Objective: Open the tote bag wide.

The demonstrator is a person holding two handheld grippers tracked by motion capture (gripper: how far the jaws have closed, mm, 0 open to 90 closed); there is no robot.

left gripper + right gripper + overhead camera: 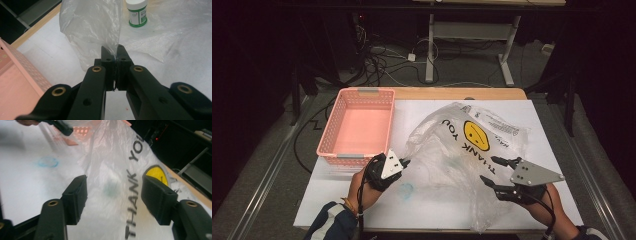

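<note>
A translucent plastic bag [462, 150] printed "THANK YOU" with a yellow smiley lies crumpled on the white table top [342, 200]. My left gripper [404, 162] is shut on the bag's left edge; in the left gripper view its jaws [113, 53] pinch a fold of the film [92, 25], which rises above them. My right gripper [488, 168] stands open at the bag's right side. In the right gripper view its jaws [115, 187] are spread over the printed plastic [112, 157] without pressing it. A small white bottle with a green label [136, 13] stands upright beyond the pinched fold.
A pink perforated basket [326, 142] sits empty at the table's back left, close to my left hand. A faint blue ring mark [48, 162] is on the table near the front. Cables and desk legs lie on the floor beyond the far edge.
</note>
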